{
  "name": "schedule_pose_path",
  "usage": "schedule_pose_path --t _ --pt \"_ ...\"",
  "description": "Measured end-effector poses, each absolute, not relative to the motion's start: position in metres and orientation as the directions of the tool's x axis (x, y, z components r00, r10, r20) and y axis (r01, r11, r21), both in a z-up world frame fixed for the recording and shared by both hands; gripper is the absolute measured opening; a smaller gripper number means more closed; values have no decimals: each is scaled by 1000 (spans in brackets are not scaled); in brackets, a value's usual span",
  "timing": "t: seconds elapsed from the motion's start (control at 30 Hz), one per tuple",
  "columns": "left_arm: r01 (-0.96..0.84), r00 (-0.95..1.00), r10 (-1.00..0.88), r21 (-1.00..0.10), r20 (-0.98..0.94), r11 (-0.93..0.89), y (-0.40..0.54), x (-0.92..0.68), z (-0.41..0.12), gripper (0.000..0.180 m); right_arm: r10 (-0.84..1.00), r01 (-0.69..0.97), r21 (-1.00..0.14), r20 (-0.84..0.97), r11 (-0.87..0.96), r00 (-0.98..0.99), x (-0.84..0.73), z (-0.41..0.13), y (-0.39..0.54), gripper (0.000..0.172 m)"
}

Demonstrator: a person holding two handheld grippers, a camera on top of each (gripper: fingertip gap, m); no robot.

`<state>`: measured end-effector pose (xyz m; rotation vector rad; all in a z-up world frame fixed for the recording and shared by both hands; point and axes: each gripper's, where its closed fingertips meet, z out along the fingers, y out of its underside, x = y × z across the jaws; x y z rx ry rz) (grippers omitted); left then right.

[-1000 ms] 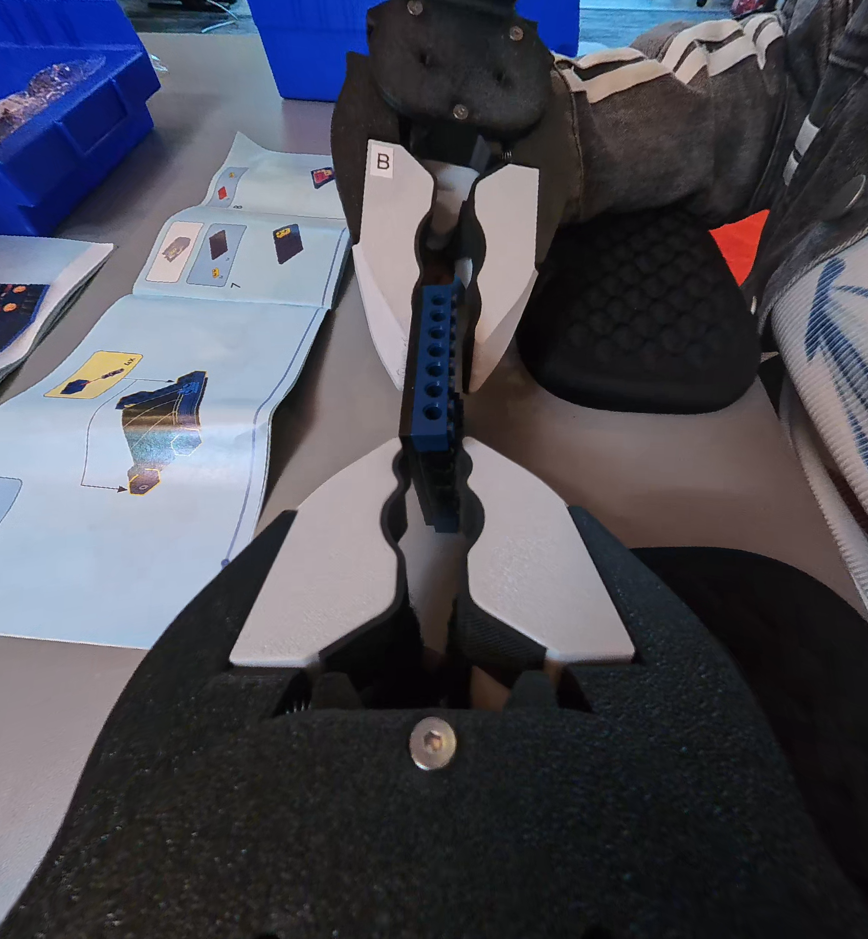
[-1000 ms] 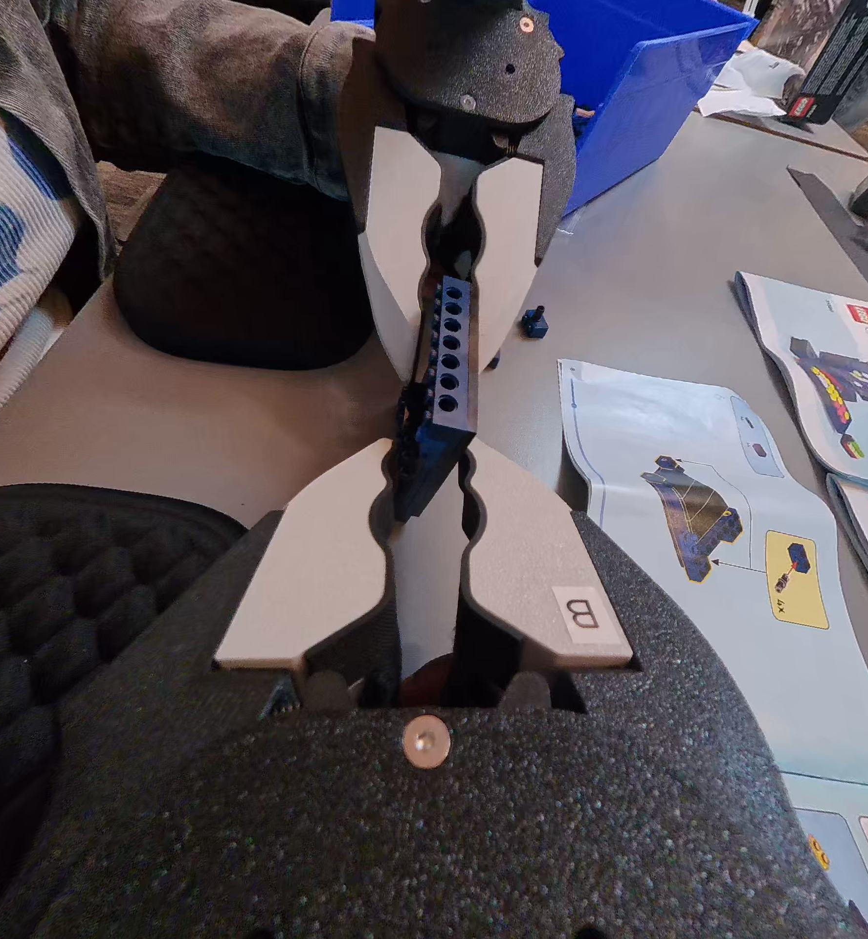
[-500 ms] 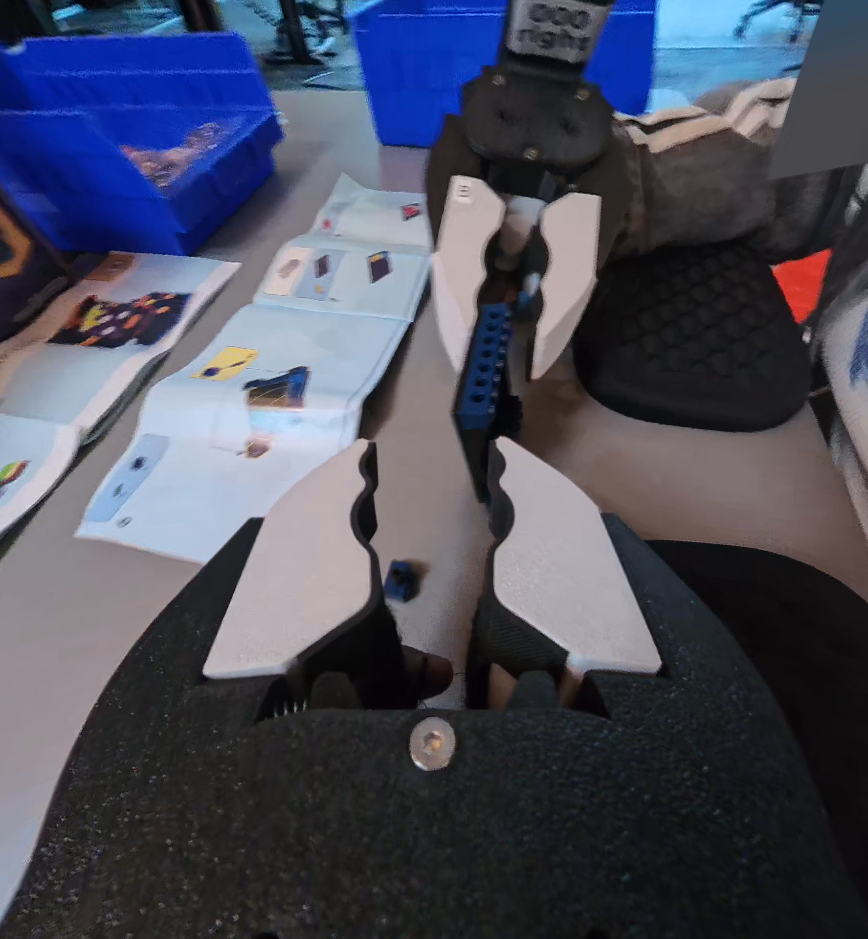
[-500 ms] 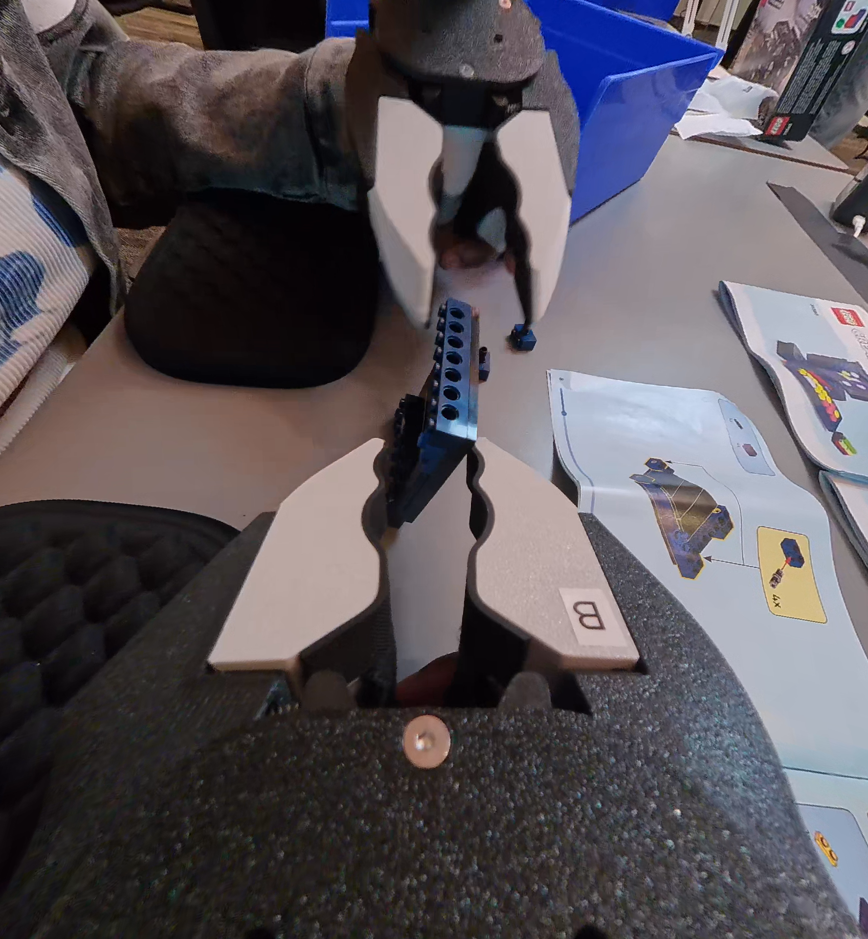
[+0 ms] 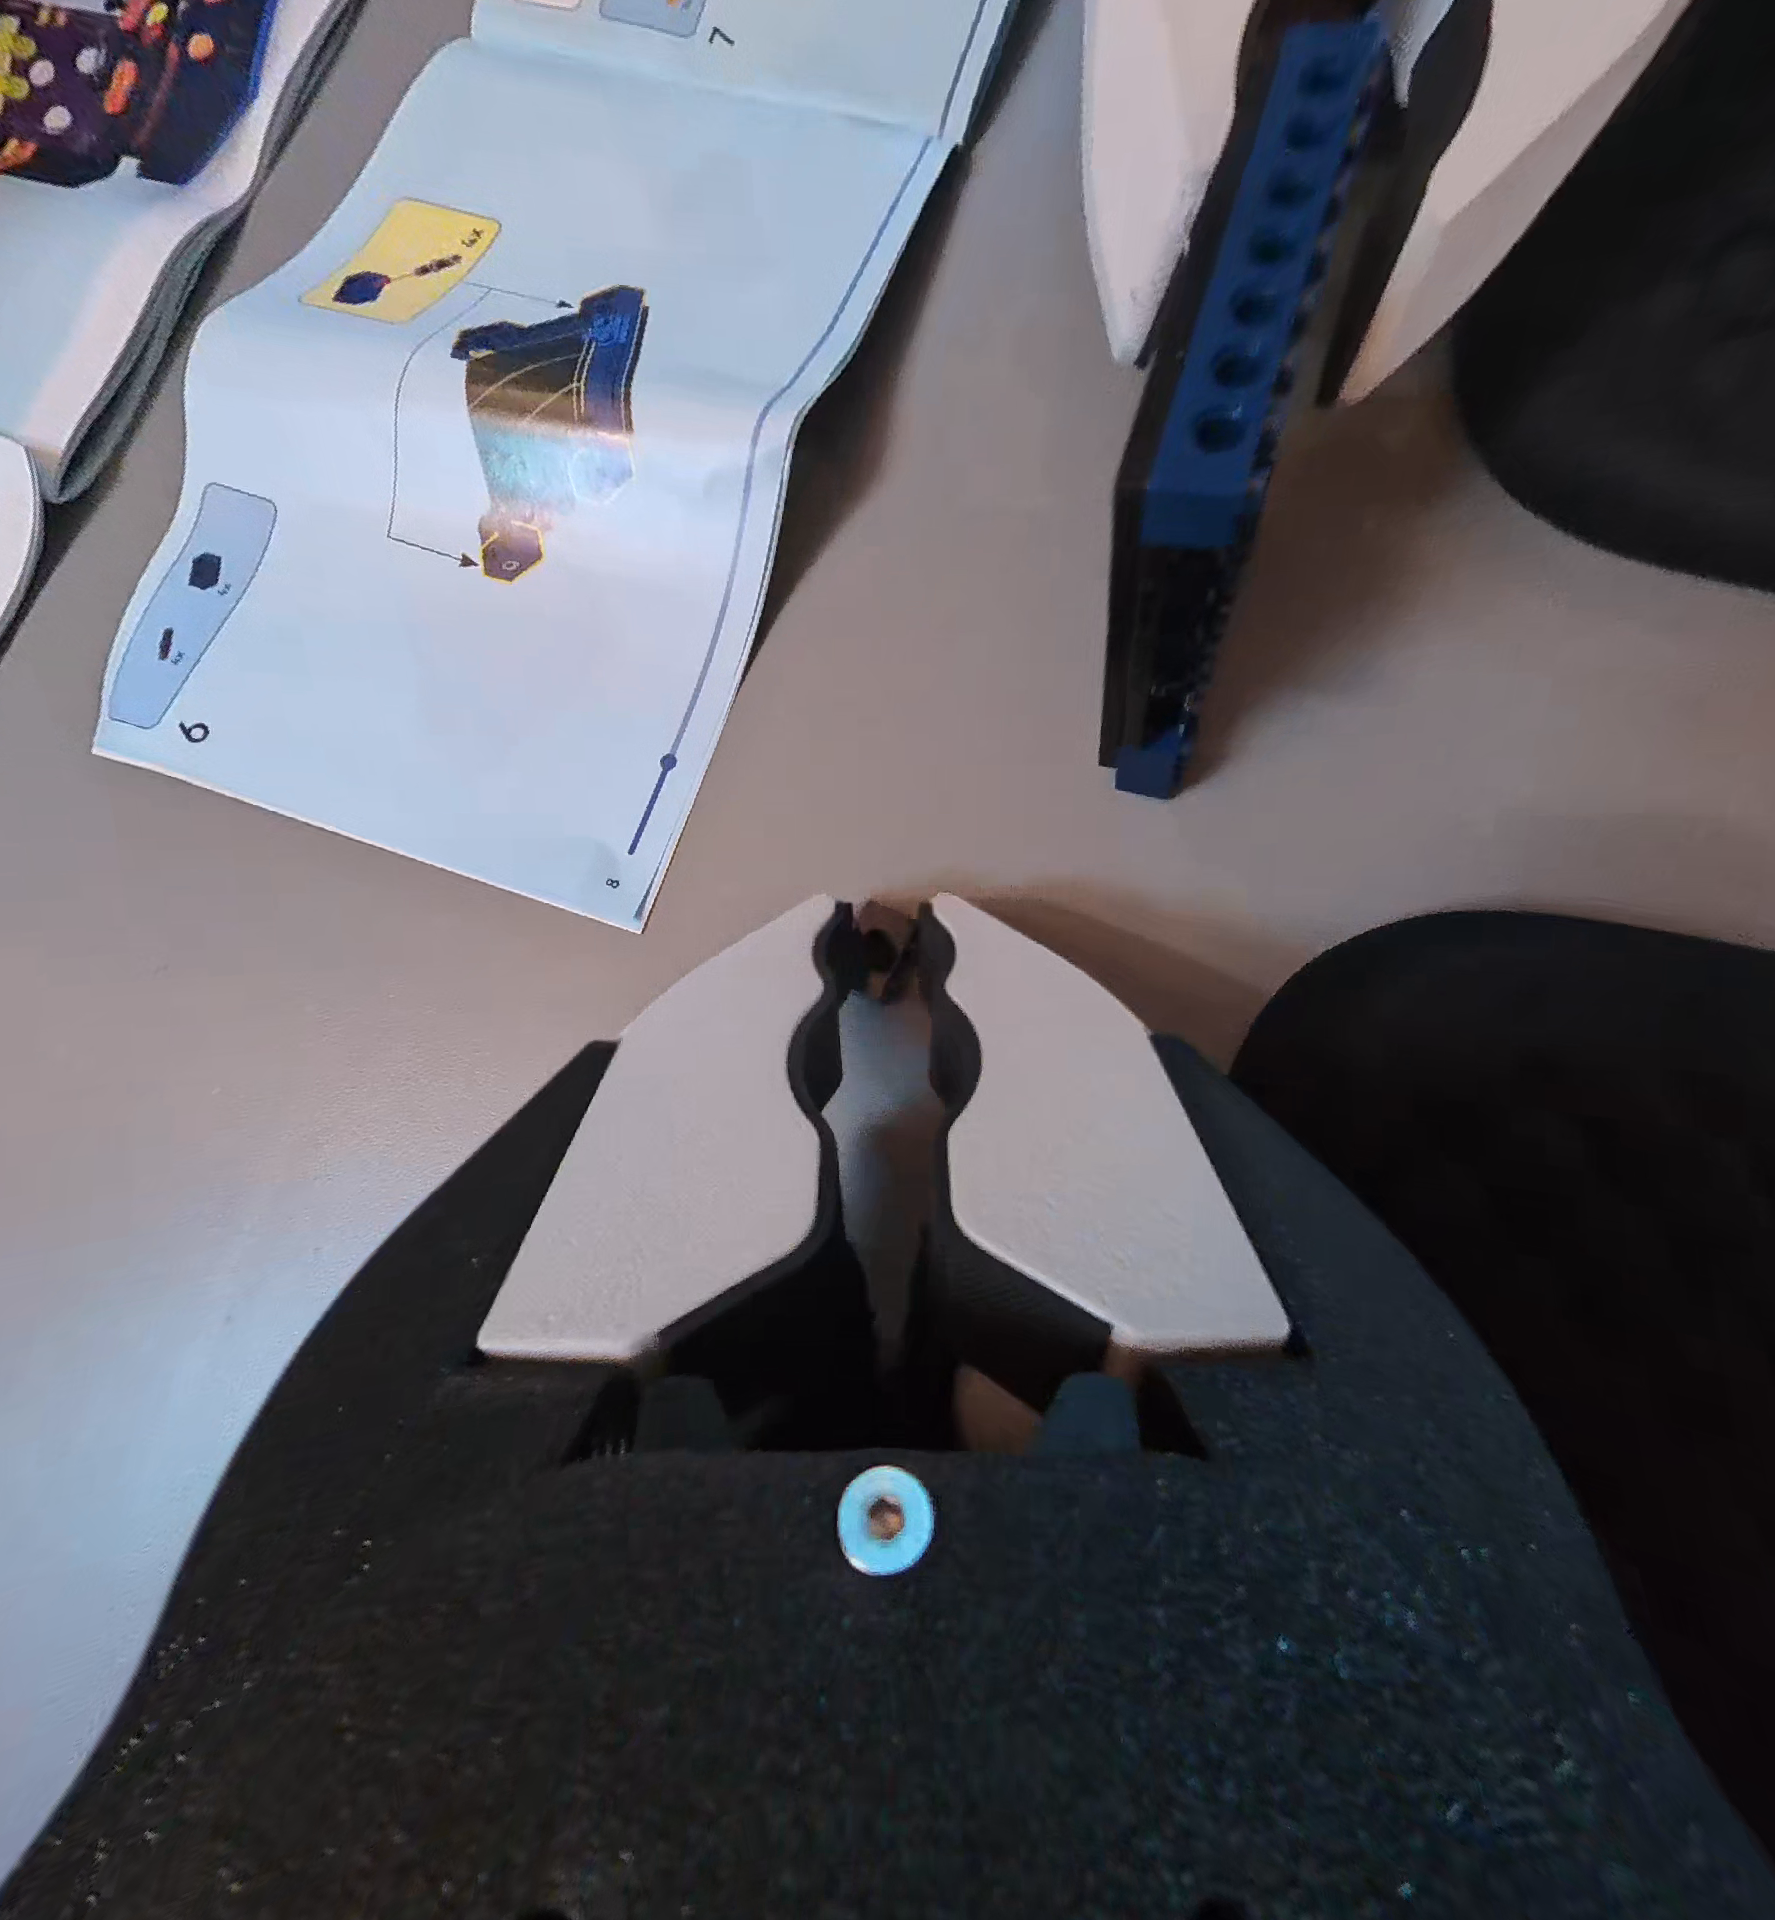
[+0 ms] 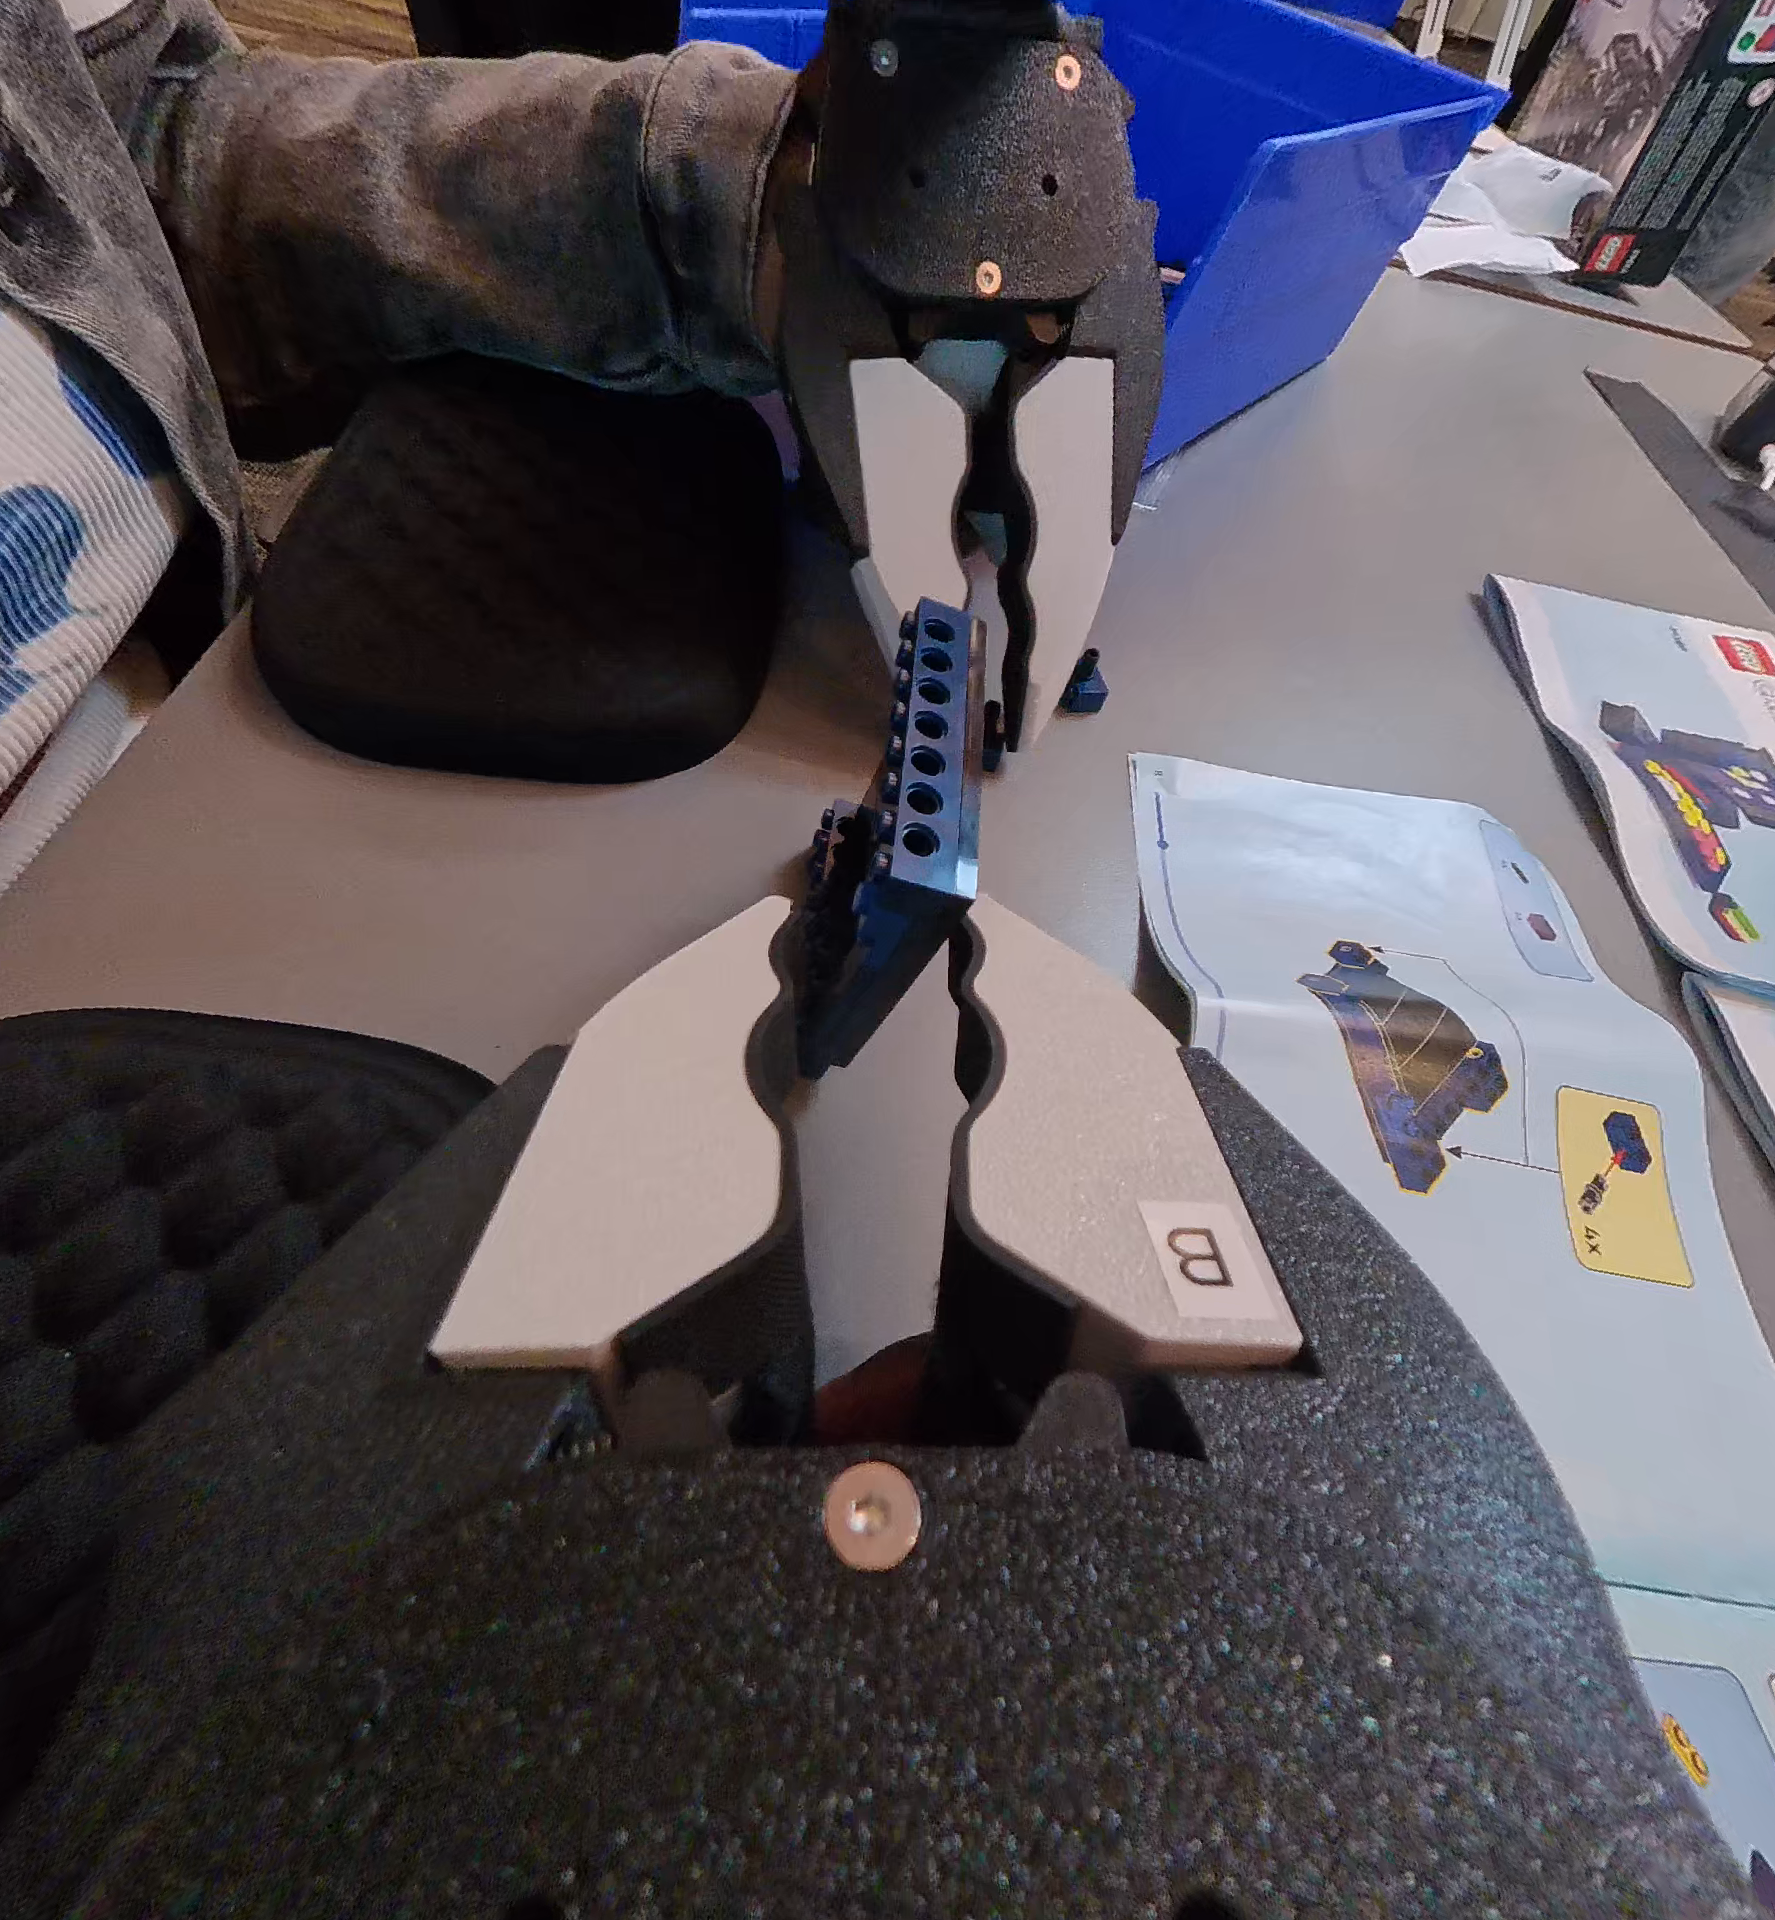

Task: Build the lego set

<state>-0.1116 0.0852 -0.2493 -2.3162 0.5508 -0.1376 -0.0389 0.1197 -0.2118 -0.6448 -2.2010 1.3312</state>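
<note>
Close to the grey table [image 5: 966, 727], our left gripper [image 5: 881, 914] has its jaws narrow, and a small dark piece [image 5: 878, 948] is pinched between the fingertips. It is too small and blurred for us to name its kind. At eleven o'clock from those tips in the left wrist view lies an open instruction booklet [image 5: 467, 520], flat on the table. At one o'clock we see the far end of a blue-and-black brick assembly [image 5: 1189, 436] reaching down toward the table.

Our right gripper [image 6: 878, 914] holds that brick assembly [image 6: 924, 790]: a blue beam with a row of round holes, joined to a black studded plate. The jaws are partly closed on its near end, with the left pad against the black side and the right pad against the blue edge. The assembly points away toward twelve o'clock, tilted a little, and its far end sits just beside the left gripper's fingers.

In the right wrist view a small blue piece [image 6: 1085, 686] lies on the table at one o'clock, just beside the left gripper's finger. A black cushioned pad [image 6: 509, 582] lies at eleven o'clock under a grey sleeve [image 6: 447, 208], and another black pad [image 6: 83, 1195] at nine o'clock. A blue bin [image 6: 1298, 208] stands at one o'clock, farther off. A closed booklet [image 6: 1693, 748] lies at three o'clock.
</note>
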Motion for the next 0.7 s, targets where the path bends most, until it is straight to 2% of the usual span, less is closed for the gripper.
schedule_pose_path --t 0.07,0.13,0.2,0.27,0.33,0.47,0.53,0.6,0.7 --pt "-321 911 -410 -702 -45 -636 86 -113 -247 10 614 143 -897 163 418 -773 -39 -212 119 26" --pt "-229 935 -354 -795 -20 -561 95 -116 -227 10 613 141 -898 163 417 -773 -39 -212 119 26" --pt "-35 947 -307 -922 92 -386 106 -116 -188 10 614 137 -905 157 403 -774 -39 -210 119 28" --pt "207 908 -328 -959 262 -195 108 -116 -147 10 615 135 -913 144 384 -775 -39 -207 118 31" --pt "383 837 -394 -921 380 -76 104 -116 -121 10 620 135 -919 136 370 -773 -40 -205 118 32" --pt "590 710 -502 -806 495 40 99 -110 -89 10 629 130 -931 123 341 -767 -42 -201 119 36" --pt "668 640 -547 -742 539 50 99 -105 -81 10 634 124 -937 119 326 -764 -43 -199 119 34" --pt "713 587 -582 -700 562 44 100 -99 -77 9 627 96 -944 132 316 -768 -42 -195 117 20" --pt "751 544 -579 -660 607 14 106 -97 -85 9 653 106 -945 131 310 -746 -44 -193 118 18"
